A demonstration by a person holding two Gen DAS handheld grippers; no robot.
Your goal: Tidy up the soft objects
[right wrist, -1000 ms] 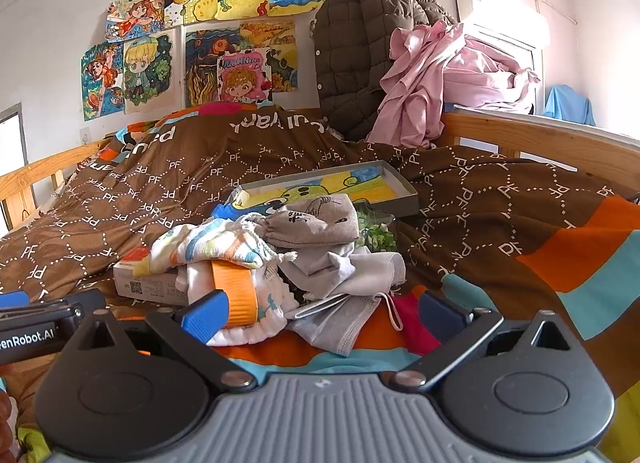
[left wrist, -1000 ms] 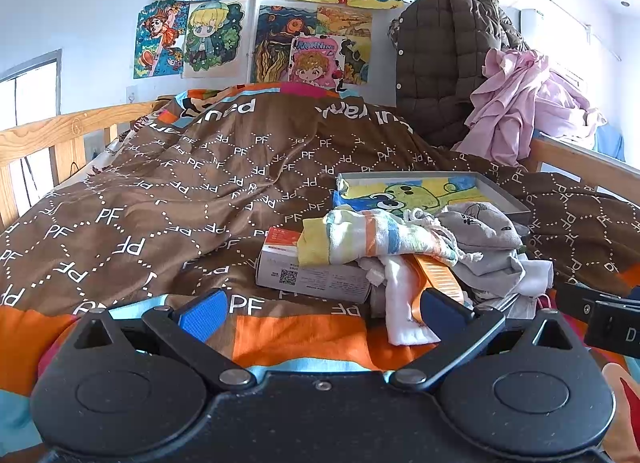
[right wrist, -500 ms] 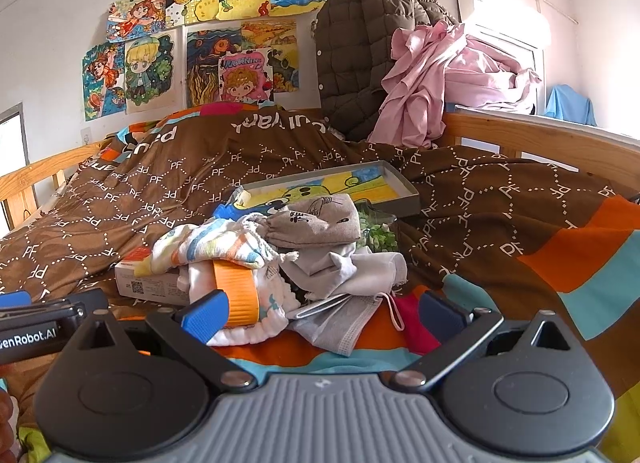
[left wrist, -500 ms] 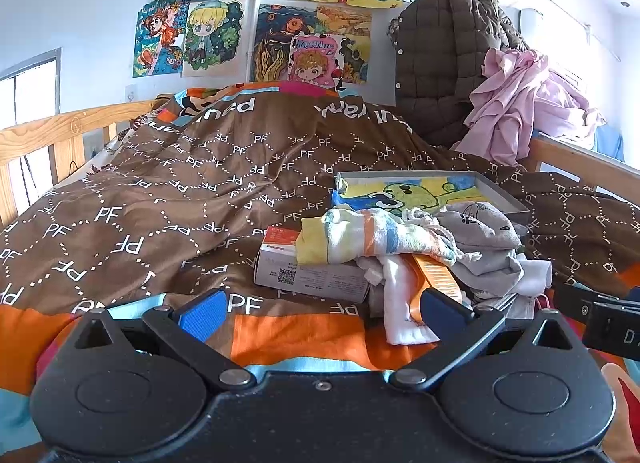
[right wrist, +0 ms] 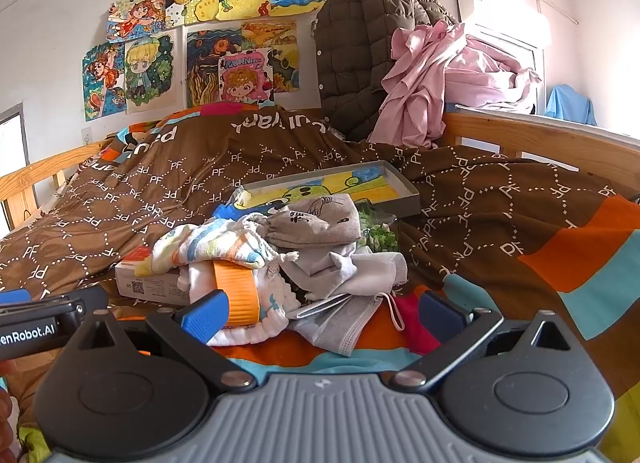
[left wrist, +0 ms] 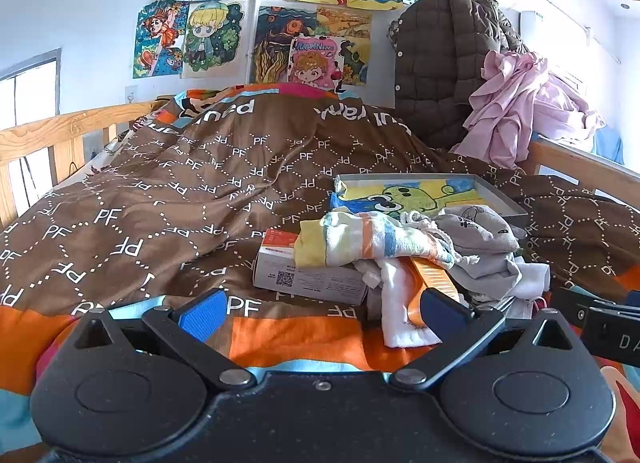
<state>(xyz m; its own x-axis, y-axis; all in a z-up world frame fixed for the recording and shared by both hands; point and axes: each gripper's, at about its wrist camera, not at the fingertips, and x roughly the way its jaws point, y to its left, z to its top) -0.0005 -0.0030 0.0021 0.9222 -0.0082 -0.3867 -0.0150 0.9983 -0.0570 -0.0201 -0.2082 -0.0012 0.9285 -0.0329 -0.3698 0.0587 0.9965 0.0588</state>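
A heap of soft things lies on the brown quilt: a striped pastel cloth (left wrist: pixel 368 241) (right wrist: pixel 208 241), a grey drawstring pouch (left wrist: pixel 476 229) (right wrist: pixel 316 219), pale grey cloths (right wrist: pixel 352 267), a white sock with an orange band (right wrist: pixel 236 291) (left wrist: pixel 434 277) and a grey face mask (right wrist: pixel 344 321). The striped cloth drapes over a white and red carton (left wrist: pixel 304 271) (right wrist: pixel 148 283). My left gripper (left wrist: pixel 322 309) stands open just short of the carton and sock. My right gripper (right wrist: pixel 320 311) is open too, its fingers either side of the sock and mask, touching nothing.
A shallow grey tray (left wrist: pixel 492 193) (right wrist: pixel 408 191) with a cartoon picture lies behind the heap. A wooden rail (left wrist: pixel 60 131) runs on the left, another (right wrist: pixel 540 135) on the right. A brown padded jacket (right wrist: pixel 360 55) and pink cloth (right wrist: pixel 440 75) hang at the back.
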